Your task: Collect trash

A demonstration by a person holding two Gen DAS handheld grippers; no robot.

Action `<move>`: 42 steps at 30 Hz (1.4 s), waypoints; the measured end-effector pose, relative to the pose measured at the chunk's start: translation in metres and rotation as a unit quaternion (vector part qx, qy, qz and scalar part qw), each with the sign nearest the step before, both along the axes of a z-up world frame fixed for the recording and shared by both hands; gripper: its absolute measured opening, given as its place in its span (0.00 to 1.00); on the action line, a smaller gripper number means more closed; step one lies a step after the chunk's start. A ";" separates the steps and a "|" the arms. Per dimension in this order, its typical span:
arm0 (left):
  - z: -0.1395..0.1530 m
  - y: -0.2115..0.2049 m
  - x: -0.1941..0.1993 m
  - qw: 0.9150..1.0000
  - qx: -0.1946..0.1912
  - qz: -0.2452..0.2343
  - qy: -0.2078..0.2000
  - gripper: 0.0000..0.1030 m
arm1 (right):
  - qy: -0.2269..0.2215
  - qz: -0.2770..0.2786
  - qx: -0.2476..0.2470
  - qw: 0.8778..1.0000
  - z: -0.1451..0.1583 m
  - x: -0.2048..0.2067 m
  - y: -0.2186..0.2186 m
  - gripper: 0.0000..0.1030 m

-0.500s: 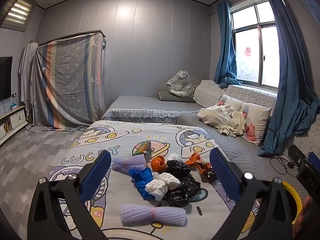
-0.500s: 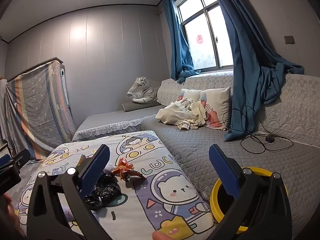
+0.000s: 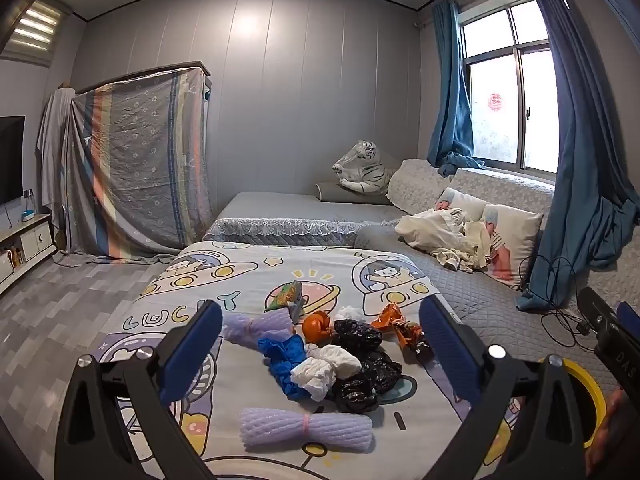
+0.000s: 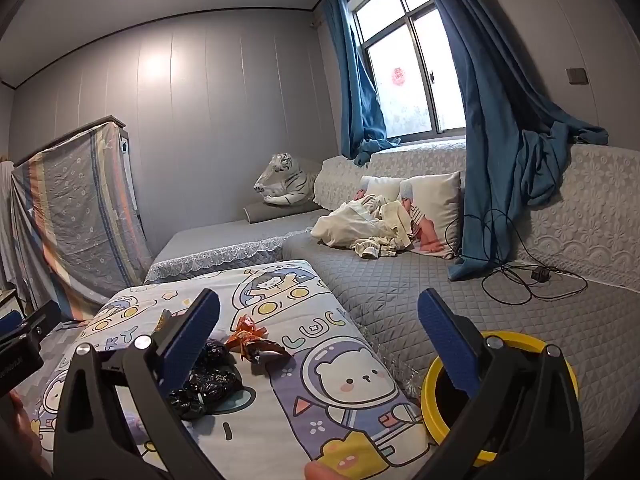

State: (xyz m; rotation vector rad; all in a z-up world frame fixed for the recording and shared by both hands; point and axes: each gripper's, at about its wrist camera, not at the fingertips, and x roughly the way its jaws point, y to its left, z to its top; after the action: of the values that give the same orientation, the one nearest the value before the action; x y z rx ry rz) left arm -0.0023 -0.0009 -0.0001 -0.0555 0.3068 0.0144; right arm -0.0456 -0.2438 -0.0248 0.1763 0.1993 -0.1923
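1. Left gripper (image 3: 320, 354) spread wide, blue ribbed pads gripping nothing at all; right gripper (image 4: 318, 344) same deal, gaping and empty.
2. Just under the left gripper: purple foam net sleeve (image 3: 306, 429), squishy mesh tube cinched with a pink band, flat on the cartoon-print sheet (image 3: 224, 280).
3. Between the left pads, a bit further out: trash pile (image 3: 340, 356), meaning crumpled blue glove, wadded white tissue, crinkly black plastic bags, round orange thing.
4. Toward its right pad: shiny orange wrapper (image 3: 400, 326), twisted and pointy.
5. Behind the right gripper's right pad: yellow-rimmed round bin (image 4: 520, 344) on the quilted grey cover.
6. Way beyond: plush white tiger (image 3: 362, 166), wrapped in glossy plastic.
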 end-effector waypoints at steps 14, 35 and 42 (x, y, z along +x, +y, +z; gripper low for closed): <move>-0.002 -0.004 0.001 1.000 0.000 -0.001 0.002 0.92 | 0.002 0.000 0.001 1.000 -0.001 0.002 0.000 0.92; -0.006 -0.004 0.002 1.000 0.002 0.000 0.002 0.92 | 0.003 0.001 0.006 1.000 -0.001 0.003 -0.001 0.92; -0.007 -0.003 0.001 1.000 0.002 -0.001 0.002 0.92 | 0.003 0.001 0.007 1.000 -0.001 0.004 -0.001 0.92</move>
State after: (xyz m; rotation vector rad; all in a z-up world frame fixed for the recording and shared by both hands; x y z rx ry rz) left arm -0.0009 -0.0035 -0.0076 -0.0504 0.3104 0.0125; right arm -0.0419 -0.2451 -0.0259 0.1893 0.2063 -0.1894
